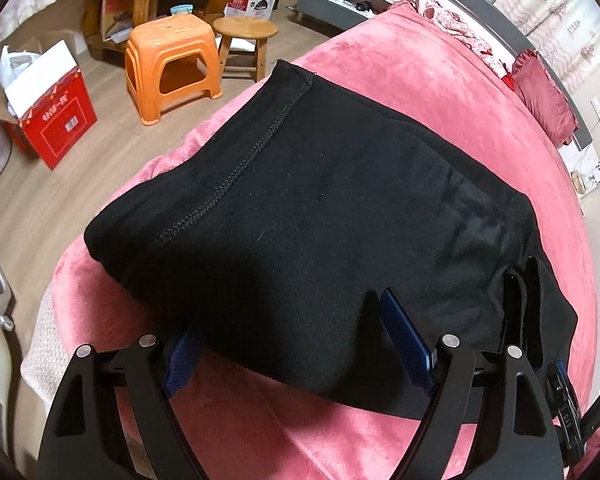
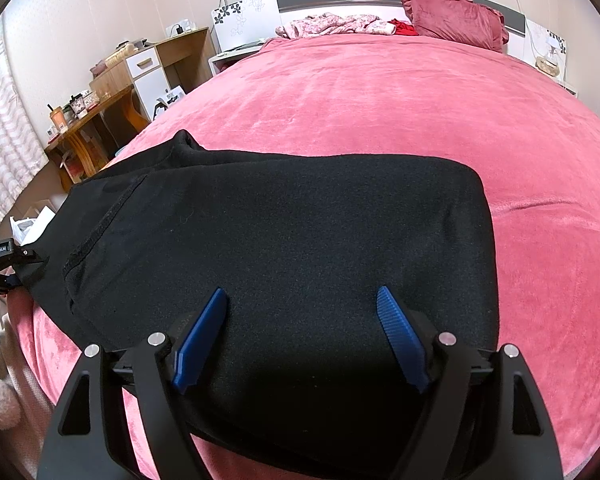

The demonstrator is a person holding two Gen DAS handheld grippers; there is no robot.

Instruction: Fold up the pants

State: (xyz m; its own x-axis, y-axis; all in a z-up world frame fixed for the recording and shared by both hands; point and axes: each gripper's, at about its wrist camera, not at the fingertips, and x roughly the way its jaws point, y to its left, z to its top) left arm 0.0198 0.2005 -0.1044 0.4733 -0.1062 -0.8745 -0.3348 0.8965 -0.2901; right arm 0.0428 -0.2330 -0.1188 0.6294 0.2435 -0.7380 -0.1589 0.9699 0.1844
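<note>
Black pants [image 1: 300,184] lie folded in a thick stack on the pink bedspread [image 1: 440,80]. My left gripper [image 1: 296,336] is open, its blue fingers [image 1: 408,340] spread wide at the near edge of the stack, the left finger partly under the cloth. My right gripper [image 2: 300,332] is open above the pants [image 2: 280,232], both blue fingers [image 2: 400,336] spread over the black cloth. The right gripper also shows at the right edge of the left wrist view [image 1: 524,296]. The left gripper shows at the left edge of the right wrist view [image 2: 4,264].
An orange plastic stool [image 1: 172,64], a round wooden stool [image 1: 246,36] and a red box [image 1: 56,120] stand on the floor left of the bed. A red pillow [image 2: 456,16] and crumpled cloth [image 2: 332,26] lie at the headboard. A wooden desk [image 2: 100,104] stands at the left.
</note>
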